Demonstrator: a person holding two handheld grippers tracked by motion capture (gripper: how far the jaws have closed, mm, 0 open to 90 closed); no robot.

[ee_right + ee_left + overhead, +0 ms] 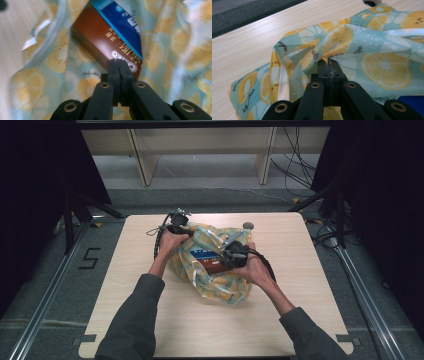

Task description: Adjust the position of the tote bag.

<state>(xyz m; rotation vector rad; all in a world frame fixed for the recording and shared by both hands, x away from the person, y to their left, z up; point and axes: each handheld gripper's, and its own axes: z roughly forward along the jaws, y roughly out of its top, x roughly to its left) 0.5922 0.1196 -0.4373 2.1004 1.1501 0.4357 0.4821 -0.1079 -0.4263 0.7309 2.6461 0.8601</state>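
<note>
High view: a pale wooden table (150, 320) fills the middle of the scene, with dark floor and trailing cables around it. A person's two sleeved forearms reach in from the near edge. Lying on the table between the hands is a soft fabric bag (220, 287), pale blue with a yellow lemon-slice print, its mouth gaping toward the far side. Inside the opening sits a flat box (206, 259), brown with a blue panel and white lettering, partly covered by cloth.

The left gripper (186, 233) is at the bag's far left rim. In the left gripper view its black jaws are shut on a bunched fold of the bag (384, 67), holding the edge up. The right gripper (226, 253) is over the bag's mouth. In the right gripper view its jaws are pressed together with their tips against the corner of the box (110, 37); I cannot tell whether they pinch the box edge or merely touch it.

Risks, as a judgement: the thin cloth could slide out of the left gripper if pulled hard, letting the mouth collapse over the box. With only a corner contact, the box could twist or slip, or loose fabric could be pinched along with it.
</note>
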